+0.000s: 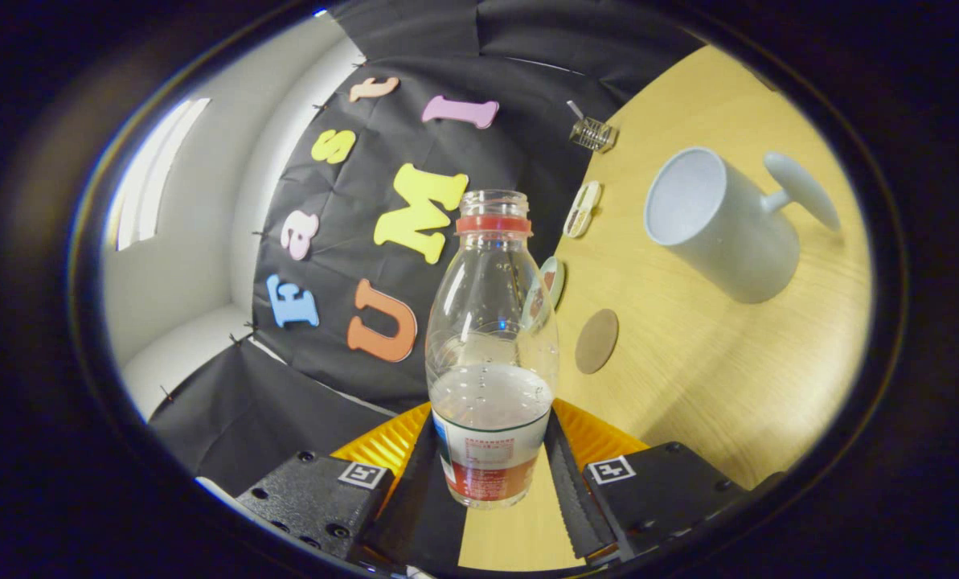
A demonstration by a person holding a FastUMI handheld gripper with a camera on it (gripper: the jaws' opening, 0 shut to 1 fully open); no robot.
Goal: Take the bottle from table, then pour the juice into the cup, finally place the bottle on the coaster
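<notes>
The gripper [491, 466] pinches the open bottle [491, 354] at its label, whose print is too small to read, with the cup [720, 225] beyond.

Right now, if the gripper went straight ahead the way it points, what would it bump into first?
The gripper already grips the bottle between its fingers, so that moves with it. Beyond it, the black cloth wall looks first in line, though depth is unclear.
</notes>
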